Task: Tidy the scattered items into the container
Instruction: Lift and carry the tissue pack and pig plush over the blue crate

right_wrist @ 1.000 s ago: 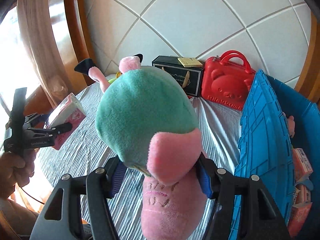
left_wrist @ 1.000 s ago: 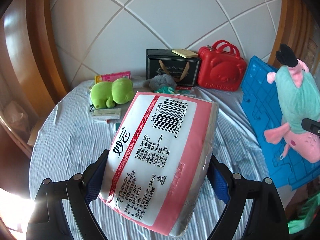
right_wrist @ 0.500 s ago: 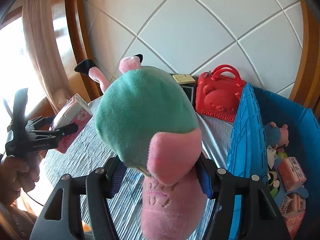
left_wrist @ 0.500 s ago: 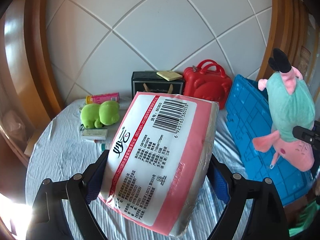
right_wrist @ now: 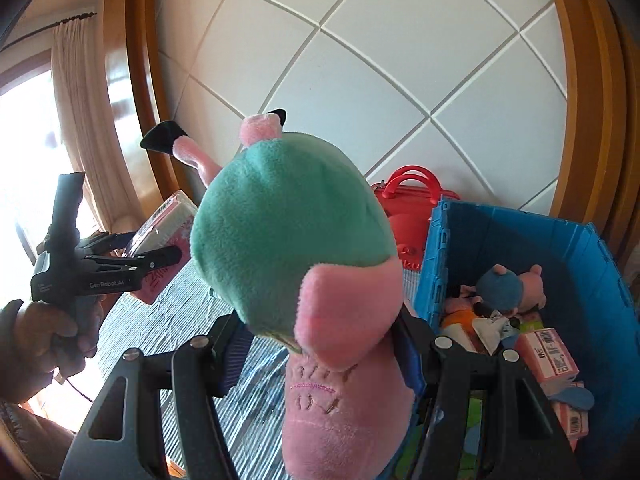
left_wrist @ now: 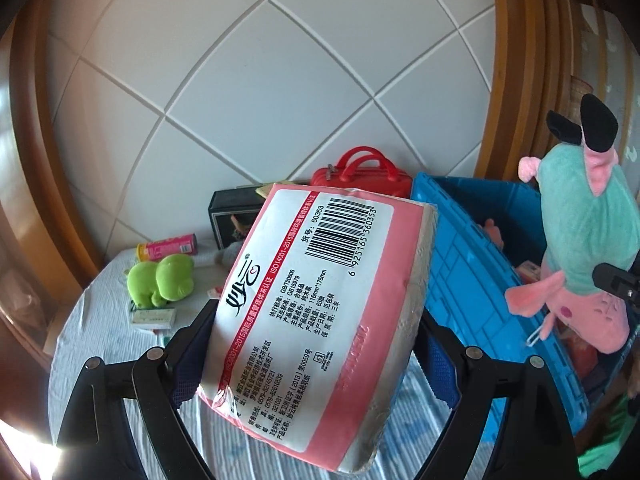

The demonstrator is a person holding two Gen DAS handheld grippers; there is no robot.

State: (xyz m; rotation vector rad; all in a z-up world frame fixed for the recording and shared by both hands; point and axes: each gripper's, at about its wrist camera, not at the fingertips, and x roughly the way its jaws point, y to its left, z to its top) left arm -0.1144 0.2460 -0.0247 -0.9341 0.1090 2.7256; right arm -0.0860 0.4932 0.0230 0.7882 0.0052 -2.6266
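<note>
Both grippers have risen toward the blue crate (left_wrist: 472, 240); left gripper (left_wrist: 316, 344) pinches the tissue pack (left_wrist: 320, 300); right gripper (right_wrist: 320, 356) pinches the plush pig (right_wrist: 296, 248).

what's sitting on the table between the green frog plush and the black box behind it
In the left wrist view, a pink tube lies between the green frog plush and the black box.

Tissue pack (left_wrist: 320, 304) barcode 6 925165 360353, 货号 60353, left gripper (right_wrist: 160, 258) marked apparently "GenRobot.AI"
</note>
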